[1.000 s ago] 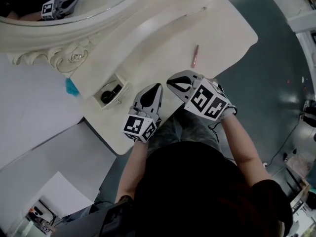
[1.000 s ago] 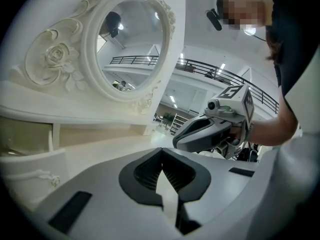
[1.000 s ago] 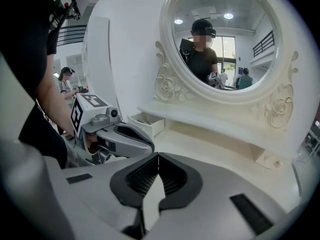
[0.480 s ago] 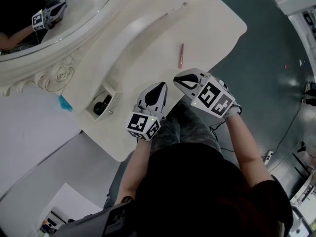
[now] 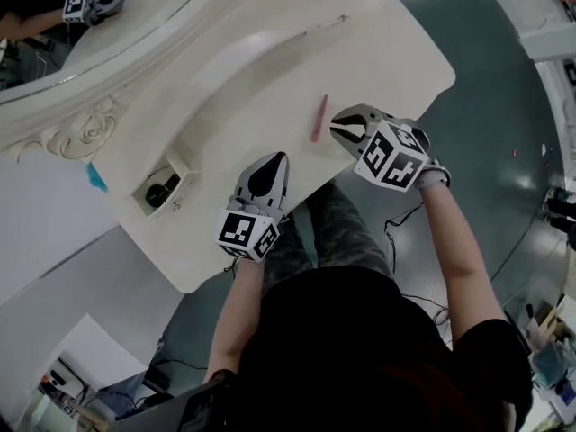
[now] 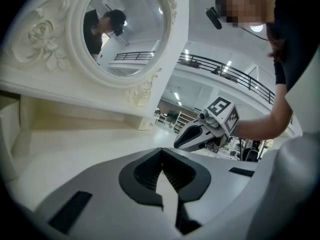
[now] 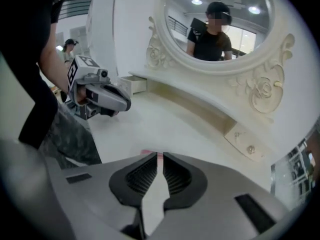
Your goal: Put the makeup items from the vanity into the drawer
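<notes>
A slim pink makeup stick (image 5: pixel 319 118) lies on the white vanity top (image 5: pixel 252 70). My right gripper (image 5: pixel 342 126) hovers just right of it, pointing steeply down, with nothing between its jaws. In the right gripper view the stick's pink end (image 7: pixel 148 153) peeks out just beyond the shut tips of that gripper (image 7: pixel 159 155), which show only a hairline slit. My left gripper (image 5: pixel 270 171) is over the front edge of the vanity, shut and empty (image 6: pixel 161 149). The small drawer (image 5: pixel 176 176) at the left stands open with a black item (image 5: pixel 157 193) inside.
An ornate oval mirror (image 5: pixel 81 34) rises at the back of the vanity. A closed drawer front with a knob (image 7: pixel 243 143) sits at the vanity's other end. Dark floor (image 5: pixel 486 79) lies to the right, and the person's legs are under the front edge.
The right gripper has moved forward and down to the pink stick. The left gripper has shifted a little along the front edge. Both stay shut.
</notes>
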A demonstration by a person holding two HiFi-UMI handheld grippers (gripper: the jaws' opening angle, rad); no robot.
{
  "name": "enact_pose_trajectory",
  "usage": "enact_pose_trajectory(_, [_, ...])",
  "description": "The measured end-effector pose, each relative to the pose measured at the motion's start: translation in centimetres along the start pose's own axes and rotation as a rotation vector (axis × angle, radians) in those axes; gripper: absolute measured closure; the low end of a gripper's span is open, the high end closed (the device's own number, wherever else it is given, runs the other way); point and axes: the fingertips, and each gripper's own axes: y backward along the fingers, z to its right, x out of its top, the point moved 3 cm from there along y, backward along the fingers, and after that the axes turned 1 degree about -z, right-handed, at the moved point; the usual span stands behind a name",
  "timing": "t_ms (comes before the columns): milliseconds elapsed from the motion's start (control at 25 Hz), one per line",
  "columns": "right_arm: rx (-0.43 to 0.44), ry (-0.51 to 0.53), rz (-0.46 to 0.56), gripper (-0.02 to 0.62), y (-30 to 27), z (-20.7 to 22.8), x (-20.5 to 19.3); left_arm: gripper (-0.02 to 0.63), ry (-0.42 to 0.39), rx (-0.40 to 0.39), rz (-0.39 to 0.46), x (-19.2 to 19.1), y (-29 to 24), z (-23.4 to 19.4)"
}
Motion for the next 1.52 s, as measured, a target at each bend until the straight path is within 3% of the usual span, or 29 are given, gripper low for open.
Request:
enact_pose_trajectory(80, [0.062, 0.123, -0.027, 0.565, -0.5, 1.1, -0.2, 0.594, 0.024, 0.065, 0.024, -0.2, -0.4, 0.4])
enact_pose_trajectory(200, [0.139, 0.295, -0.062, 0.488, -1.5, 1.9, -0.1, 0.594, 0.045, 0.130, 0.055, -0.2, -1.2, 0.9])
enact_pose_trajectory(360, [0.202, 0.513, -0.096, 0.474, -3.0, 2.3, -0.1, 0.594, 0.052, 0.180, 0.083, -0.3, -2.0, 1.6])
enact_pose_trajectory(640, [0.327, 0.746, -0.171, 0.468, -4.8, 2.1, -0.5, 0.594, 0.047, 0.247, 0.112, -0.2, -2.0, 2.0])
enact_pose_trajectory(800, [0.409, 0.789, -0.206, 0.468, -5.4, 1.6, -0.7, 0.594, 0.056, 0.288, 0.130, -0.2, -1.6, 1.5])
enact_pose_trajectory(1040, [0.503, 0.758, -0.241, 0.472, -5.8, 1.6, -0.6, 0.594, 0.070, 0.330, 0.149, 0.0, -0.9, 0.7])
enact_pose_trajectory(1240, [0.497, 0.789, -0.264, 0.480, -5.8, 1.3, -0.5, 0.594, 0.074, 0.352, 0.156, 0.2, -0.3, 0.4])
enact_pose_trajectory(1520, [0.470, 0.746, -0.254, 0.531, -5.6, 1.0, -0.8, 0.594, 0.072, 0.365, 0.157, 0.3, 0.7, 0.3])
